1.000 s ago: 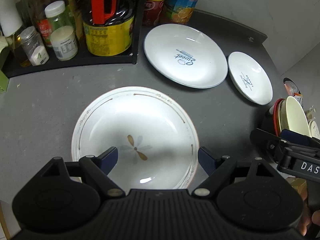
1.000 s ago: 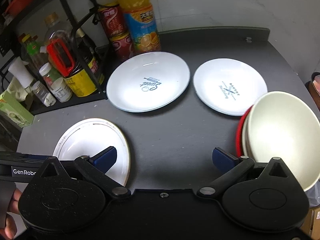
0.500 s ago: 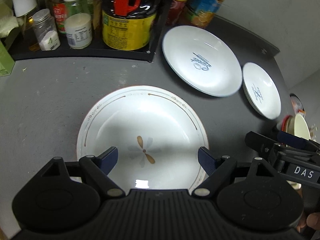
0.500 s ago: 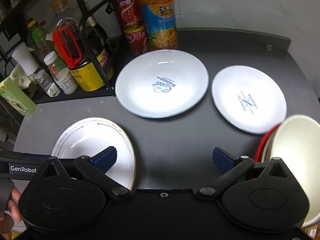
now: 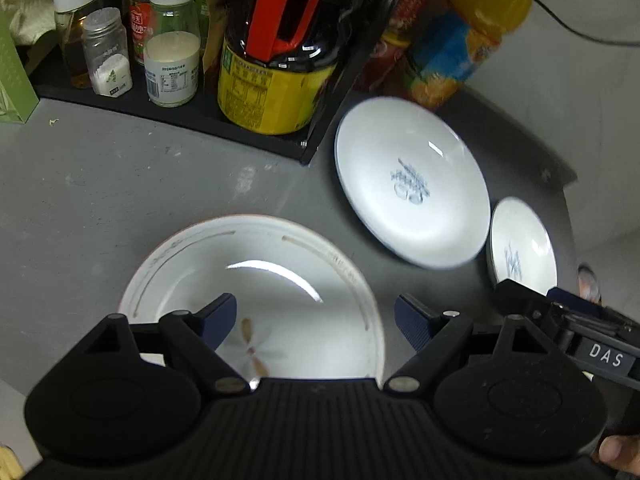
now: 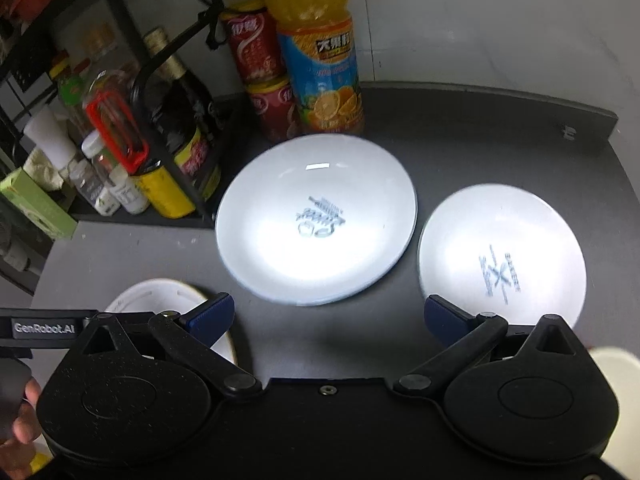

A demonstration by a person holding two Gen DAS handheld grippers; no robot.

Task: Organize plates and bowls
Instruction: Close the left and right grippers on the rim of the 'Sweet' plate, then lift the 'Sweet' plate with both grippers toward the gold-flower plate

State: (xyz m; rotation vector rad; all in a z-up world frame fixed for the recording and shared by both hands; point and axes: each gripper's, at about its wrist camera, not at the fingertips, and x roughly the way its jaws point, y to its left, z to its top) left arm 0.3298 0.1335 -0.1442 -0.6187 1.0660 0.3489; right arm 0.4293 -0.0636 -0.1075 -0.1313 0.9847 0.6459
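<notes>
The flower-patterned plate (image 5: 256, 292) is seen directly under the left gripper (image 5: 312, 316), whose jaws are spread wide and empty over its right half. The right gripper (image 6: 326, 314), likewise wide and holding nothing, is aimed at bare worktop (image 6: 460, 152) between the large white plate (image 6: 316, 220) ahead and the smaller white plate (image 6: 502, 256) to its right. A condiment rack (image 6: 168, 92) bounds the dark worktop at the back left
</notes>
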